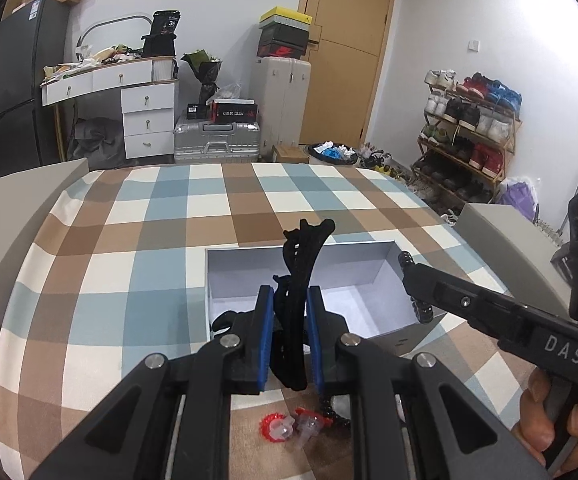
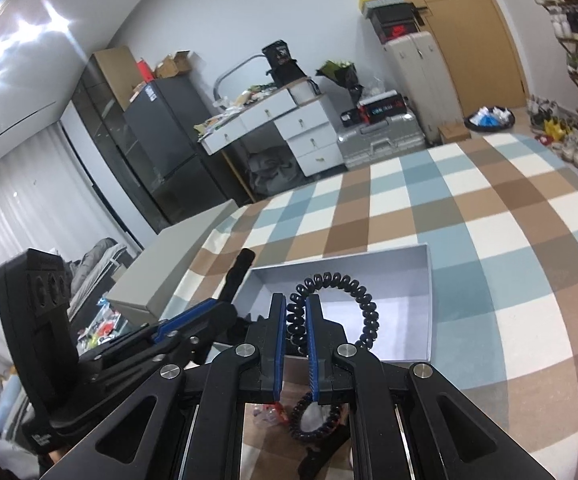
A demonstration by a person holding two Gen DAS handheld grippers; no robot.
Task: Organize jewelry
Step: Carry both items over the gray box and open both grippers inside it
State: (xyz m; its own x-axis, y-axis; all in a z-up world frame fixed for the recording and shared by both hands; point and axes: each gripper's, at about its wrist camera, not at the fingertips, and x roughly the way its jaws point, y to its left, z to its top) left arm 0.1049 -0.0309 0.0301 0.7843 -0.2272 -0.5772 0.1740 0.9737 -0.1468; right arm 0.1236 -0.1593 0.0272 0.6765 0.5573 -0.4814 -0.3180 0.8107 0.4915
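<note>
My left gripper (image 1: 289, 292) is shut on a black hair claw clip (image 1: 305, 248), which stands upright between the blue pads, over the near edge of an open pale grey box (image 1: 369, 245). From the right my right gripper (image 1: 407, 276) reaches over the box. In the right wrist view the right gripper (image 2: 296, 298) is shut on a black spiral coil band (image 2: 371, 312), whose loop hangs above the box (image 2: 369, 254). The left gripper (image 2: 209, 316) is beside it at left. A second black coil band (image 2: 331, 420) and red plastic pieces (image 1: 277, 426) lie on the cloth below the grippers.
A blue, brown and white checked cloth (image 1: 149, 240) covers the table. Grey box-like blocks flank it at left (image 1: 21, 216) and right (image 1: 501, 228). A person's hand (image 1: 549, 412) holds the right gripper's handle. Beyond the table stand drawers, suitcases and a shoe rack.
</note>
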